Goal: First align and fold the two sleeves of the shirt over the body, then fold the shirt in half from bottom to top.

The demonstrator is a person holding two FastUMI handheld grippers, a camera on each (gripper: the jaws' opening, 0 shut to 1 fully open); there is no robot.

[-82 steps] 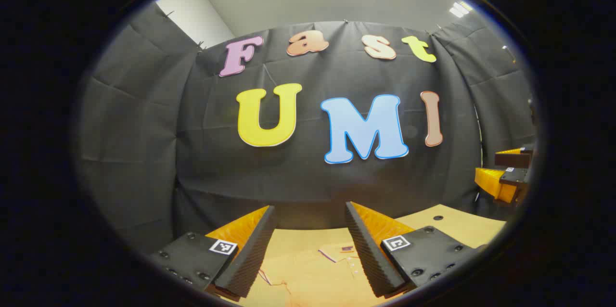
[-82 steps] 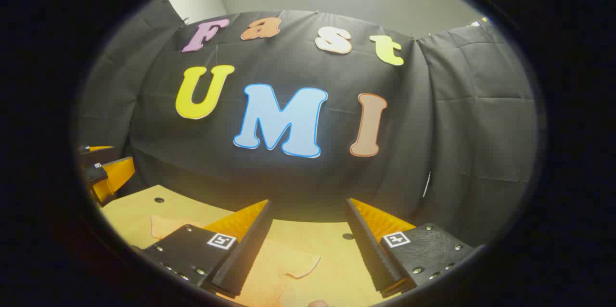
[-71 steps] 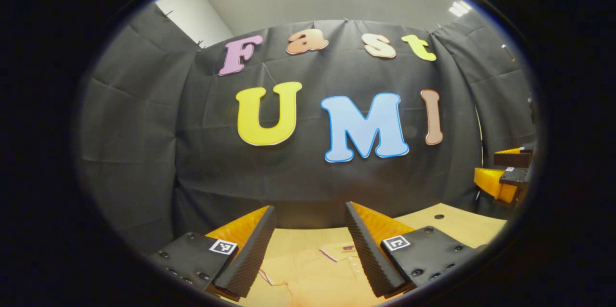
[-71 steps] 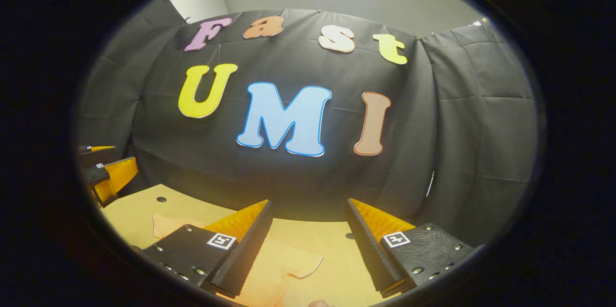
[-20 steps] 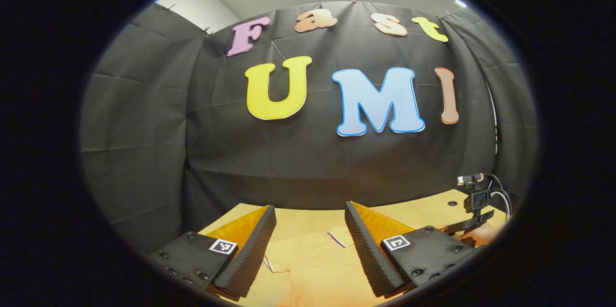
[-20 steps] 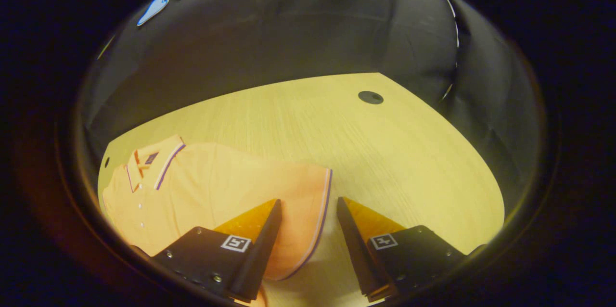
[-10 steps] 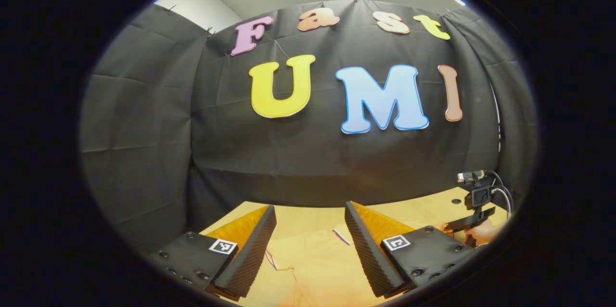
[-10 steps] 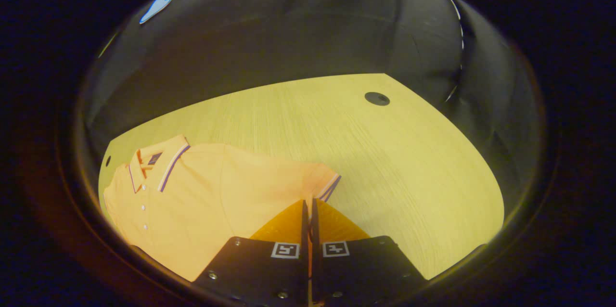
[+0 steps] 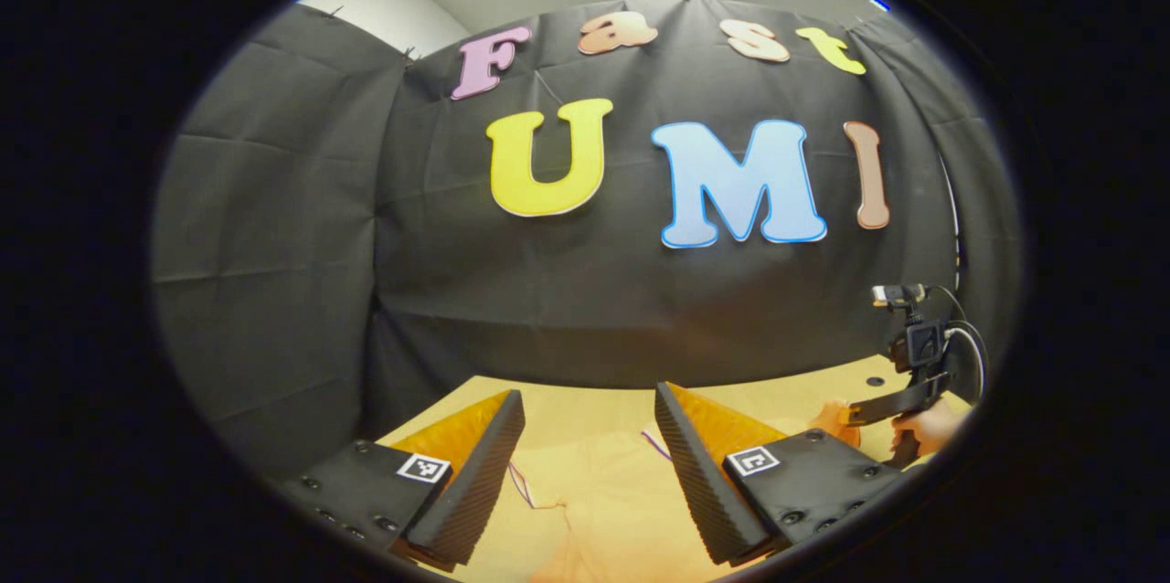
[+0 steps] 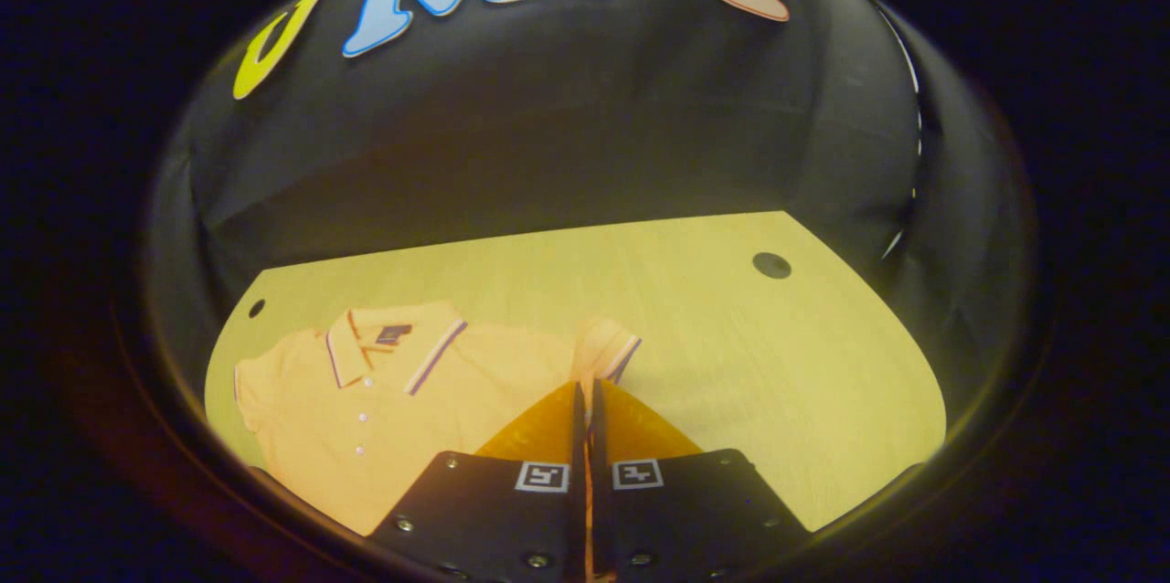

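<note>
1 wooden table [image 10: 713,327] bears the shirt [image 10: 430,400]; right gripper [image 10: 585,400] clamps its sleeve [image 10: 608,350], left gripper [image 9: 585,418] spread apart.

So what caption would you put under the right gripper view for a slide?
Right claw shut on the sleeve of an orange shirt lying on a wooden table.

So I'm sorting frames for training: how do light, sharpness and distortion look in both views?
Left gripper view: evenly lit and sharp; fisheye bows the wall; left gripper open above the shirt. Right gripper view: dimmer, warm cast, dark toward the edges; table edge curves; right gripper shut on the sleeve, shirt still readable.
</note>
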